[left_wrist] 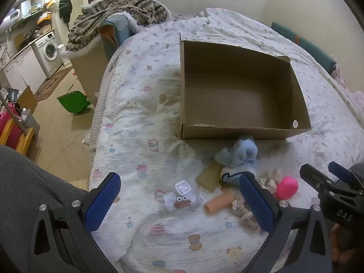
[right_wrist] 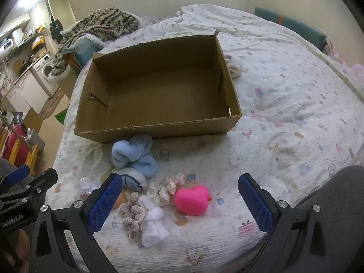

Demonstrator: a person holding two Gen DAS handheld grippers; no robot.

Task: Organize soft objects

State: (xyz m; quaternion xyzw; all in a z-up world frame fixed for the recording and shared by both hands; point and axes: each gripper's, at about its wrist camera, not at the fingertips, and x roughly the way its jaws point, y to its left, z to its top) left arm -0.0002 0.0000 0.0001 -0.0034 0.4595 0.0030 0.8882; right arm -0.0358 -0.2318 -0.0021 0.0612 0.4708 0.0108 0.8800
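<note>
An open cardboard box (left_wrist: 238, 133) (right_wrist: 159, 134) stands empty on the bed. In front of it lie light blue socks (left_wrist: 238, 154) (right_wrist: 134, 154), a white-and-blue sock (left_wrist: 229, 175) (right_wrist: 134, 179), lace scrunchies (right_wrist: 159, 188) (left_wrist: 243, 213), a white sock (right_wrist: 154, 225), a pink rubber duck (left_wrist: 287, 187) (right_wrist: 192, 199), a peach tube (left_wrist: 219, 203) and a small clear toy with eyes (left_wrist: 182, 198) (right_wrist: 86, 187). My left gripper (left_wrist: 179, 202) is open and empty above the toy. My right gripper (right_wrist: 179, 202) is open and empty above the scrunchies and duck.
The bed (left_wrist: 141, 104) has a printed white cover. A white sock (right_wrist: 235, 67) lies right of the box. A patterned blanket (left_wrist: 118, 9) is piled at the far left. Beyond the bed's left edge are floor, a green bin (left_wrist: 72, 102) and a washing machine (left_wrist: 47, 50).
</note>
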